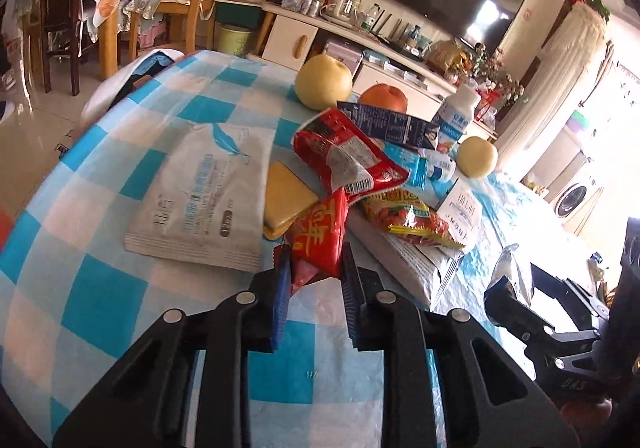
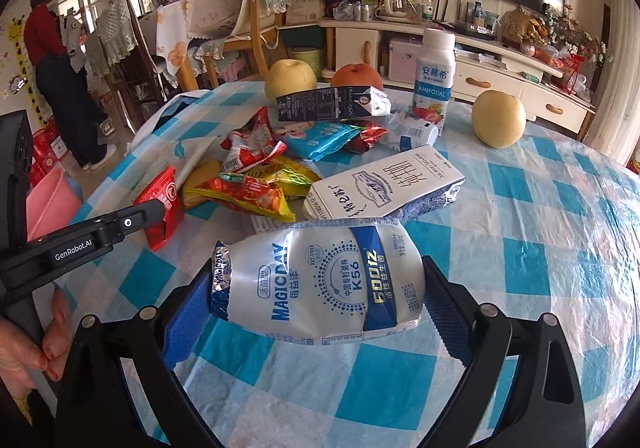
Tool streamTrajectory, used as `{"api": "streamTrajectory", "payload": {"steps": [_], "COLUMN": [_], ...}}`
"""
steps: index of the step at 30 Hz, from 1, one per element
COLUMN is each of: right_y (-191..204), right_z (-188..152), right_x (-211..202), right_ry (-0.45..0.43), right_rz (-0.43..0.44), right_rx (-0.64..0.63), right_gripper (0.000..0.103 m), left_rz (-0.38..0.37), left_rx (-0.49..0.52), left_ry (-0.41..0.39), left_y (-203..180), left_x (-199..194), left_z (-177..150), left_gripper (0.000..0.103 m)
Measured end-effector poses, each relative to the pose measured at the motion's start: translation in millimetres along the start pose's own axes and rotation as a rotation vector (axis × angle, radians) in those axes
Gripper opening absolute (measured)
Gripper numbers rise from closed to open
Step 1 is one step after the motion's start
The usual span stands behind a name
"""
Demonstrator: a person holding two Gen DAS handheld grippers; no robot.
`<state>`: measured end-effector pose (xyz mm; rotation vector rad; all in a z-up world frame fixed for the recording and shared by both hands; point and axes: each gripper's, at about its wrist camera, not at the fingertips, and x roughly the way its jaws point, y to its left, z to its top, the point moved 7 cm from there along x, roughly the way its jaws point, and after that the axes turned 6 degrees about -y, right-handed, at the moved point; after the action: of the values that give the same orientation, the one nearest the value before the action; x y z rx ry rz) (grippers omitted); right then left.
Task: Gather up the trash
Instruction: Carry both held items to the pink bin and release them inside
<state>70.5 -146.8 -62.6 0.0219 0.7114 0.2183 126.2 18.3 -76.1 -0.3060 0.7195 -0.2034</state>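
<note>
A pile of wrappers and cartons lies on the blue checked tablecloth (image 1: 100, 288). My left gripper (image 1: 314, 268) is shut on a small red snack packet (image 1: 320, 232), which also shows in the right wrist view (image 2: 162, 204). My right gripper (image 2: 316, 288) is shut on a crumpled silver-and-blue MAGICDAY drink pouch (image 2: 320, 280), held just above the cloth. A white milk carton (image 2: 384, 184), a yellow-red wrapper (image 2: 248, 192), a red wrapper (image 1: 344, 156), a blue wrapper (image 2: 320, 136) and a dark blue carton (image 2: 332, 104) lie behind.
Two yellow pears (image 2: 290, 78) (image 2: 498, 118), an orange fruit (image 2: 356, 76) and an upright yogurt bottle (image 2: 434, 76) stand at the table's far side. A flat white pouch (image 1: 200, 200) lies left. A pink bin (image 2: 48, 204) sits on the floor, left. A person (image 2: 56, 72) stands far left.
</note>
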Motion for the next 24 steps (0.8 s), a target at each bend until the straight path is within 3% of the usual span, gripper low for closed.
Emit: {"api": "streamTrajectory", "payload": {"steps": [15,21,24], "right_y": [54,114,162], "right_z": [14,38,56], "right_x": [-11,-12,-11], "right_ry": [-0.04,-0.069,-0.085], "right_rz": [0.088,0.177,0.256], "right_rx": [0.072,0.052,0.017], "right_gripper": [0.094,0.094,0.094], "left_rz": [-0.015,0.092,0.203], "left_rx": [-0.116,-0.206,-0.28], "left_ry": [-0.131,-0.268,-0.351], "left_y": [46,100,143], "left_x": [-58,-104,-132], "left_z": [28,47,55], "left_gripper": [0.024,0.024,0.024]}}
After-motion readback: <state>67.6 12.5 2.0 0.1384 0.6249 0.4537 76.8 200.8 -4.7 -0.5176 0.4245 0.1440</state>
